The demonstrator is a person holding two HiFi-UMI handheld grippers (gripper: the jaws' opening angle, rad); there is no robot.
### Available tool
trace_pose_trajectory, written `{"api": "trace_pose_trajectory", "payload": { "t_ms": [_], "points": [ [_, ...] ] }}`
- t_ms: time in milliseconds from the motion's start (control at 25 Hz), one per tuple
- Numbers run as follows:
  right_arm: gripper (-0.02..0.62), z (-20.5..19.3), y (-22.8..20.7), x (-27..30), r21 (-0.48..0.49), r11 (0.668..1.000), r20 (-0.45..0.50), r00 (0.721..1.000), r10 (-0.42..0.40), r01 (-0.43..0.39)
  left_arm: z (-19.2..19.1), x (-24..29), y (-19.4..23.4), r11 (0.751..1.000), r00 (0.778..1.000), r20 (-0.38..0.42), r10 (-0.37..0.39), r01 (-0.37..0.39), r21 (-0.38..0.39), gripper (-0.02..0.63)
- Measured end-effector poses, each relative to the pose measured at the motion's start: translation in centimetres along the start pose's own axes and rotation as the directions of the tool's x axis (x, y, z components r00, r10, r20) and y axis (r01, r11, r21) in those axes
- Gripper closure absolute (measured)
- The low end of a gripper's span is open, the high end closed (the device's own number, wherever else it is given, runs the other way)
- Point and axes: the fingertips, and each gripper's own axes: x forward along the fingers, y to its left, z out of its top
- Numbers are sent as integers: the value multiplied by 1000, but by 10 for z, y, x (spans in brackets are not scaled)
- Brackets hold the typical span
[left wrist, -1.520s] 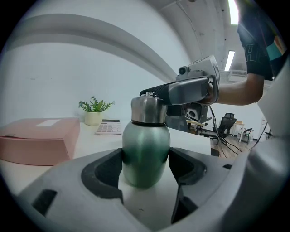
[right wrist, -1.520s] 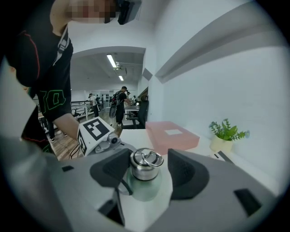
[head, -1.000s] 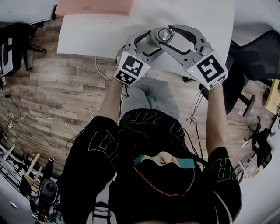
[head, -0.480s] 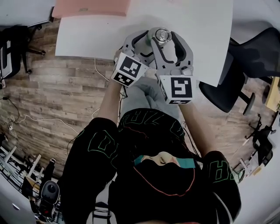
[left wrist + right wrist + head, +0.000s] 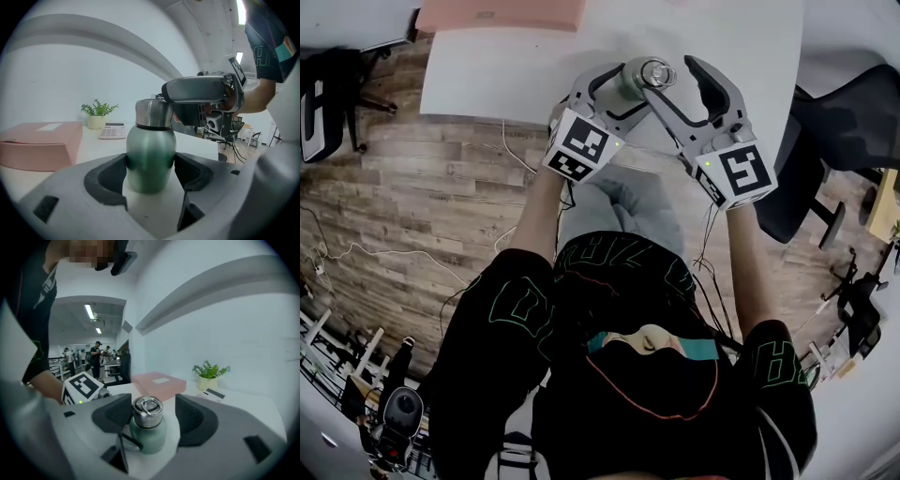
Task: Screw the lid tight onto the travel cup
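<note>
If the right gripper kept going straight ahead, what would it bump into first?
Probably the lid of the green travel cup. The right gripper has just been opening its jaws, and the lid stands between them, dead ahead. Depth is hard to judge.

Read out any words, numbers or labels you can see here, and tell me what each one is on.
Nothing reads cleanly enough to quote.
Black shirt: green outline lettering, warped, unreadable.
Pink box: pale label, blurred.
Calculator: keys too small.
Marker cubes: square black-and-white patterns, no words.
</note>
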Motion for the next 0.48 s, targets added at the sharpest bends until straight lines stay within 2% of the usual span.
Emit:
{"api": "trace_pose_trajectory", "payload": {
  "t_ms": [160,320,480],
  "points": [
    [302,5,5,2,-56,984,-17,985,170,-171,3,0,1,1000,1000,4,3,-3,7,275],
    [304,7,11,3,-45,936,-32,937,349,-350,0,1,1,1000,1000,1,5,-5,-5,275],
    [305,2,11,8,-34,897,-63,897,438,-440,2,1,1,1000,1000,4,5,-5,1,275]
  ]
}}
